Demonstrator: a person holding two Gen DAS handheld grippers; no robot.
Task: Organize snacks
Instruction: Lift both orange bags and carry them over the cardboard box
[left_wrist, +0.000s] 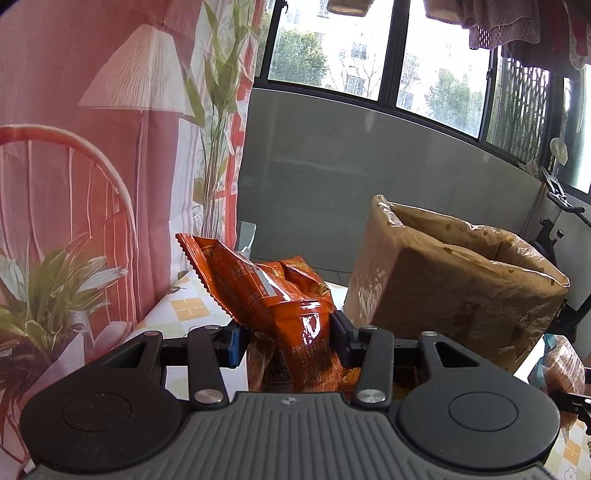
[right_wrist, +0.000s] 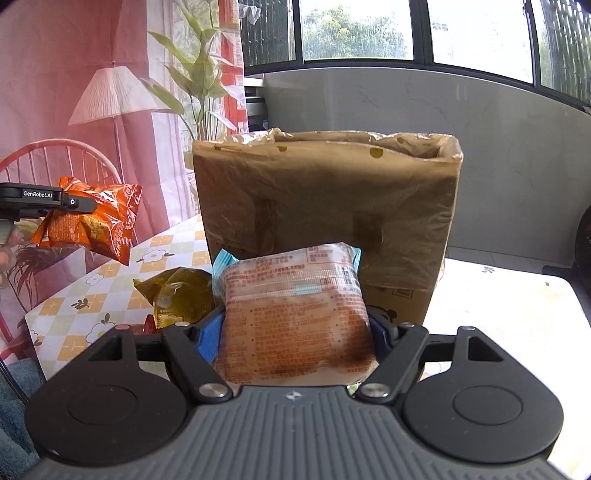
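Snacks are in both grippers at once. The left gripper (left_wrist: 288, 341) is clamped on an orange snack packet (left_wrist: 280, 295) at the centre of its view, lifted clear of the checked tablecloth (left_wrist: 184, 306). The right gripper (right_wrist: 295, 332) squeezes a clear bread packet (right_wrist: 295, 314) low in the middle of its frame. A cardboard box (right_wrist: 325, 206) lined with a plastic bag stands open-topped just behind it, filling the centre. A yellow-green packet (right_wrist: 177, 295) lies on the cloth at lower left.

The step in hand looks like carrying both packets to the box. To do it well, raise each packet above the rim before moving over the opening, so the loose liner is not snagged or pushed in. Bring them in one after the other to keep the grippers apart, and release only once the packet hangs inside.
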